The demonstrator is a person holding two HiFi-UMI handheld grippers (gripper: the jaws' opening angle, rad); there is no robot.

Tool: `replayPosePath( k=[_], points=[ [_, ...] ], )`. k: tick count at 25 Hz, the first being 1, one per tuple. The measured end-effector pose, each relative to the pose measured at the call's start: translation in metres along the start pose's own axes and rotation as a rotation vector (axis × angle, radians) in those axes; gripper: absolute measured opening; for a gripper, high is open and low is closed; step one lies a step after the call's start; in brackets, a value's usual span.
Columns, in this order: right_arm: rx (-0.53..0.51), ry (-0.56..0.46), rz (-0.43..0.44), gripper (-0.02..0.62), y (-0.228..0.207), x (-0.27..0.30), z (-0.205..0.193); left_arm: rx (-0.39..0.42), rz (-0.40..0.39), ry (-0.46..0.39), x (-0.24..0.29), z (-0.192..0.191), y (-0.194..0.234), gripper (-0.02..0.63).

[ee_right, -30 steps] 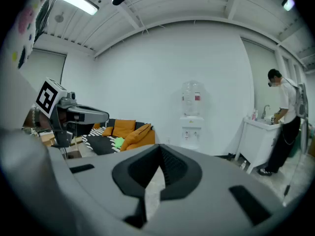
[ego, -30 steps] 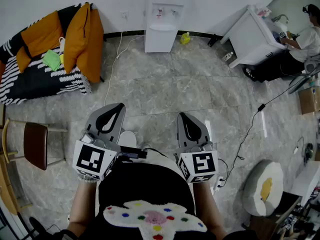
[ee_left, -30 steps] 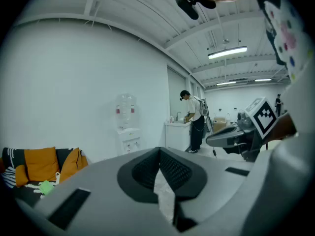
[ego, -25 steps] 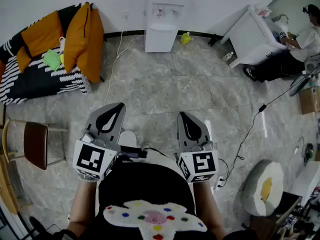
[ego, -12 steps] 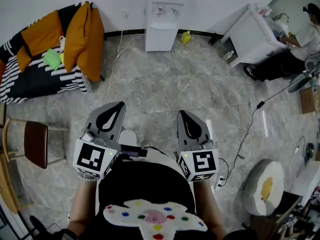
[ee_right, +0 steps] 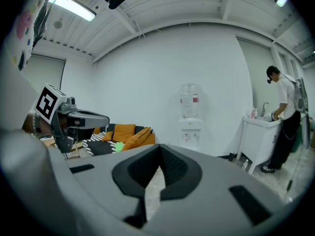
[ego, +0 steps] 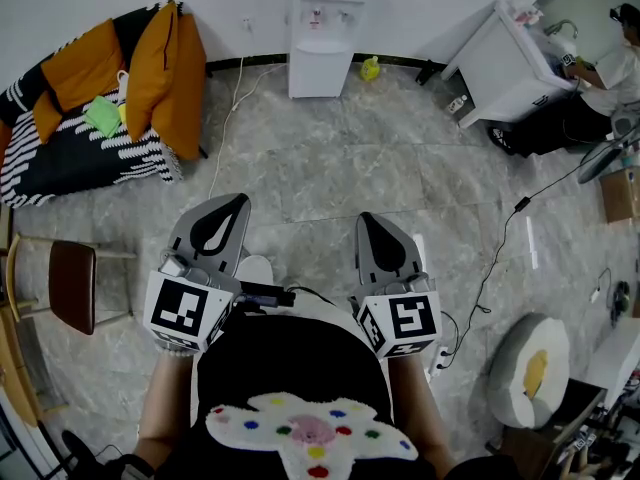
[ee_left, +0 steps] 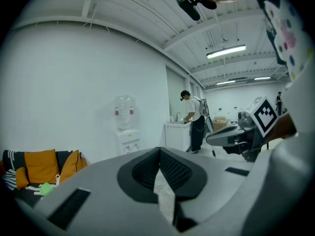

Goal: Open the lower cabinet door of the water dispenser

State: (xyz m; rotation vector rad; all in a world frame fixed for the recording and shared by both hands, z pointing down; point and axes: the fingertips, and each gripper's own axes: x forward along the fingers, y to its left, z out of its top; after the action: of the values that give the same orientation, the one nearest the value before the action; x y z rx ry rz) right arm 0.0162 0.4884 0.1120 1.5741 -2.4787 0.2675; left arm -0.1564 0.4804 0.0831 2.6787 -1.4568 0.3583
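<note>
The white water dispenser point(ego: 325, 28) stands against the far wall, with its lower cabinet door point(ego: 316, 76) closed. It also shows far off in the left gripper view as the dispenser point(ee_left: 126, 132), and in the right gripper view as the dispenser point(ee_right: 191, 119). My left gripper point(ego: 236, 201) and right gripper point(ego: 366, 219) are held side by side in front of my body, pointing toward it across a wide stretch of floor. Both are shut with nothing between the jaws, as the left gripper point(ee_left: 159, 150) and right gripper point(ee_right: 160, 148) show in their own views.
A sofa with orange cushions point(ego: 110, 78) sits at the left, with a wooden chair point(ego: 70, 288) nearer me. At the right a person point(ego: 610, 68) stands by a white sink cabinet point(ego: 505, 63). A black cable point(ego: 500, 258) crosses the floor. A yellow-green bottle point(ego: 370, 68) lies beside the dispenser.
The head view has shifted a little, so the dispenser sits slightly higher in the picture. Both grippers stay shut and almost in place.
</note>
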Motion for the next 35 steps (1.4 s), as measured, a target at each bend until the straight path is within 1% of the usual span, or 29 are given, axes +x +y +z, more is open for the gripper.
replayPosePath(
  k=[5,9,18,22,25,30,35],
  points=[
    [0.015,-0.016,-0.004,0.004,-0.005,-0.008,-0.003,0.005,0.000,-0.008,0.000,-0.001,-0.009,0.012],
    [0.010,-0.001,-0.012,0.003,-0.010,-0.012,-0.006,0.016,-0.018,-0.008,0.003,0.003,-0.016,0.012],
    [0.025,0.005,-0.058,0.003,-0.028,-0.006,-0.006,0.023,-0.053,0.006,0.027,0.006,-0.015,0.012],
    [0.030,0.020,-0.073,0.005,-0.036,0.004,-0.009,0.020,-0.079,-0.005,0.045,0.005,-0.012,0.012],
    [0.032,0.025,-0.079,0.005,-0.045,0.018,-0.007,0.015,-0.093,0.003,0.064,0.005,-0.004,0.012],
    [0.036,0.036,-0.107,0.005,-0.067,0.047,0.000,0.015,-0.128,0.018,0.102,0.007,0.011,0.012],
    [0.052,0.067,-0.123,0.005,-0.088,0.082,0.010,0.019,-0.160,0.022,0.146,0.018,0.030,0.012]
  ],
)
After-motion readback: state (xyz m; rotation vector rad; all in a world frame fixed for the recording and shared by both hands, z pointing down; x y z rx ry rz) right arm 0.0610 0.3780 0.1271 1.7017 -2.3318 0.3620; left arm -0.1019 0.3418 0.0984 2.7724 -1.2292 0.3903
